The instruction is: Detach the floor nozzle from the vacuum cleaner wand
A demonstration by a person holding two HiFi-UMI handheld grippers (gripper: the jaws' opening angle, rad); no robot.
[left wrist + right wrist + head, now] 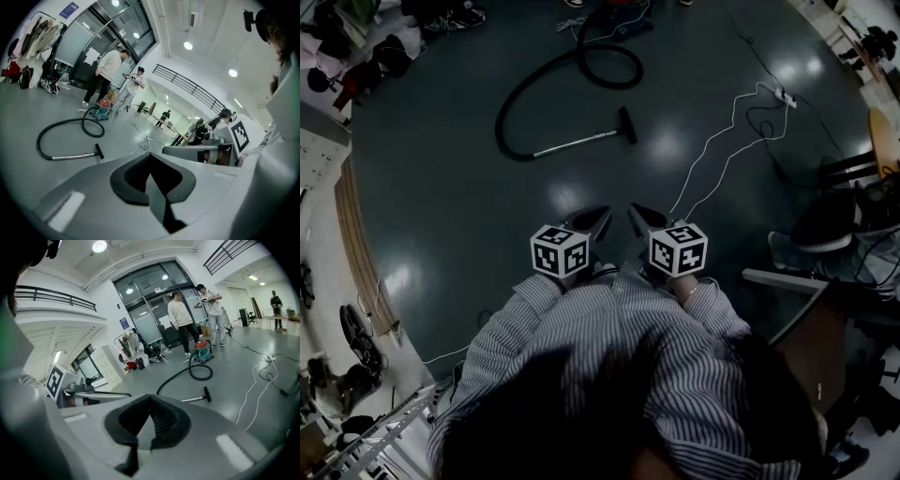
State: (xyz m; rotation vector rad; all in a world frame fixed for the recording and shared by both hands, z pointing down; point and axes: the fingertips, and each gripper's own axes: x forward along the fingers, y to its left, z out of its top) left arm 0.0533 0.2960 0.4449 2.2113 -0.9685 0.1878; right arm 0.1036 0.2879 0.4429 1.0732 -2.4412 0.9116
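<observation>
Fingers closed, empty, on left gripper (150, 156) and right gripper (150, 398).
Farther off, wand (577, 143) and nozzle (626, 125) lie on glossy grey floor (459, 225).

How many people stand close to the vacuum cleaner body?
2: a person in a light top behind it, a second person just beside the first. Others are farther away.
</observation>
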